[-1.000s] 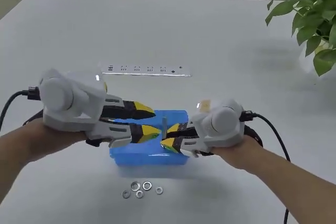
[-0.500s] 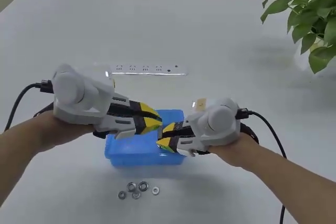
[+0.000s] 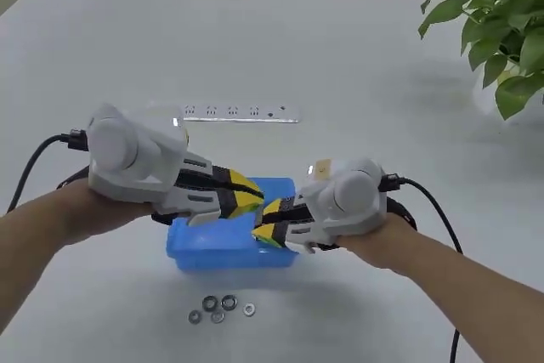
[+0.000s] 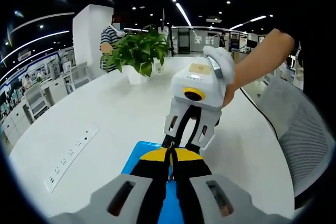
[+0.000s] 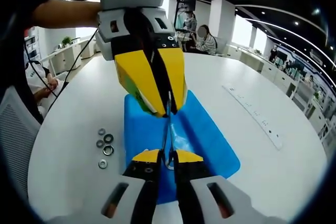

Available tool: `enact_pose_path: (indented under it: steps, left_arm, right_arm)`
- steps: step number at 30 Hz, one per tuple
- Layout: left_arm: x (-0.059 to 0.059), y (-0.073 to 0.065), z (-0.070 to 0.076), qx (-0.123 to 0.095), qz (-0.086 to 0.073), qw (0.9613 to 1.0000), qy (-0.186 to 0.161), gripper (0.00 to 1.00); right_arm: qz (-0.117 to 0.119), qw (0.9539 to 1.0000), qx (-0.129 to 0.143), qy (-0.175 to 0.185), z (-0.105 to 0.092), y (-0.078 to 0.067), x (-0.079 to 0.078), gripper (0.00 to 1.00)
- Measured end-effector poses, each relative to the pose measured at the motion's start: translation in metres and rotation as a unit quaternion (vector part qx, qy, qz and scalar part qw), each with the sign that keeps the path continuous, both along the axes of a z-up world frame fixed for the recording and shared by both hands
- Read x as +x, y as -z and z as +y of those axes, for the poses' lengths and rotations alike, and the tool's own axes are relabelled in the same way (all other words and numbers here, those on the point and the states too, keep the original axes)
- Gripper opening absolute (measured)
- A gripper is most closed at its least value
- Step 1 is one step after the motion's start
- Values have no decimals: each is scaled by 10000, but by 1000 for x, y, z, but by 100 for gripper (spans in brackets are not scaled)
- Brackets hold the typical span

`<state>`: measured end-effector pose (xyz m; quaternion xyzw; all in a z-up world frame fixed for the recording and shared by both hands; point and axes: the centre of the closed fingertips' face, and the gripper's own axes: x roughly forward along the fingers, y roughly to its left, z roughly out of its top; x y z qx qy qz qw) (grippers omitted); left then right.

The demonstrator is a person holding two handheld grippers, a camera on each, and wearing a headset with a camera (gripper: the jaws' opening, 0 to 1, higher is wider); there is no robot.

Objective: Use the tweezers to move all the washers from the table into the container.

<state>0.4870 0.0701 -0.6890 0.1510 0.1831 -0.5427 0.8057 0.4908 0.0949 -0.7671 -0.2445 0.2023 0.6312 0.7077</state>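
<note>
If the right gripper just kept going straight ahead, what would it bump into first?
Most likely the left gripper: its yellow jaws face the right gripper head-on, the tweezers spanning the gap between them above the container.

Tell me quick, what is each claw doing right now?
Left gripper: shut on the tweezers.
Right gripper: shut on the tweezers too.
</note>
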Motion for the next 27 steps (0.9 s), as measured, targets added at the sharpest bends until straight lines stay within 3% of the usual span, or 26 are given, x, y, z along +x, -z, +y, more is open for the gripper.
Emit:
enact_pose_path:
  steps: [18, 27]
  left_arm:
    - [1, -3, -1, 63, -44, 10000, -10, 5]
    - [-1, -11, -2, 77, -74, 9999, 3, 5]
  right_arm:
    - [-121, 9999, -65, -16, -2, -4, 0, 13]
    - [-176, 9998, 20, 109, -5, -19, -1, 16]
